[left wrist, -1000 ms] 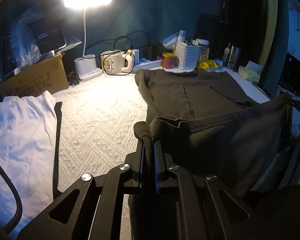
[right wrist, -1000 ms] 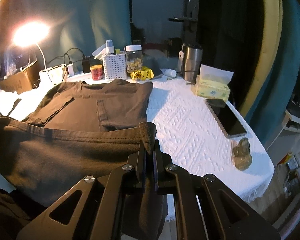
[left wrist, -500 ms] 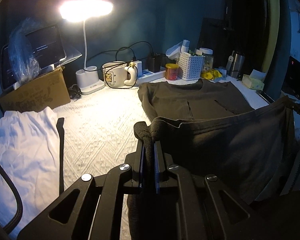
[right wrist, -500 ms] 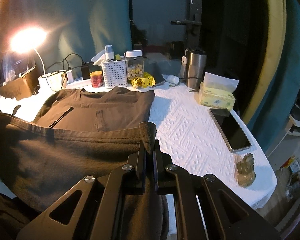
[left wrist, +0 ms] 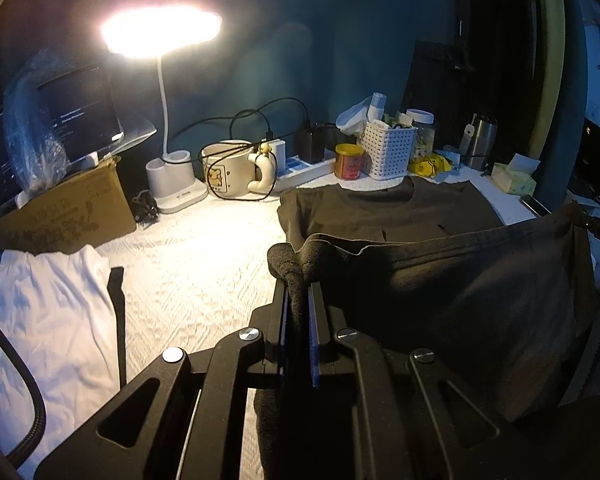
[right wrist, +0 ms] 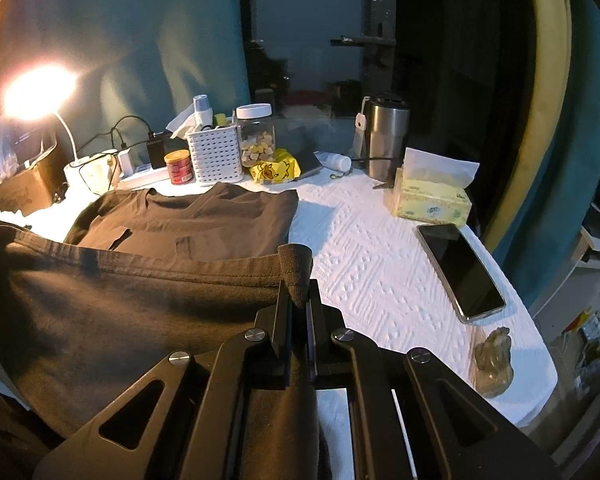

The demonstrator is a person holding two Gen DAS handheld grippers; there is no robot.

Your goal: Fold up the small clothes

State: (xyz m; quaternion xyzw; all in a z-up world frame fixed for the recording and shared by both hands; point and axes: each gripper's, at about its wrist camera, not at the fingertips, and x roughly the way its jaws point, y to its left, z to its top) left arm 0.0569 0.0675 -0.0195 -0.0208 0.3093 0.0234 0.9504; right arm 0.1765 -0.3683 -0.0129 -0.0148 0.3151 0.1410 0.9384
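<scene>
A dark brown T-shirt (left wrist: 388, 212) lies on the white table cover, collar towards the back; it also shows in the right wrist view (right wrist: 204, 220). My left gripper (left wrist: 298, 292) is shut on the left corner of its hem. My right gripper (right wrist: 298, 292) is shut on the right corner. The hem (right wrist: 140, 272) is lifted and stretched taut between them, above the lower part of the shirt. The shirt's lower part is hidden behind the raised cloth.
A white garment (left wrist: 48, 312) lies at the left. Along the back stand a lit lamp (left wrist: 160, 32), cardboard box (left wrist: 68, 216), mug (left wrist: 228, 168), white basket (right wrist: 214, 156), jar (right wrist: 256, 136), steel tumbler (right wrist: 384, 136). At the right lie a tissue box (right wrist: 432, 196), phone (right wrist: 460, 268) and small figurine (right wrist: 494, 364).
Both grippers have carried the raised hem forward, towards the collar. More of the flat shirt is covered by the lifted cloth.
</scene>
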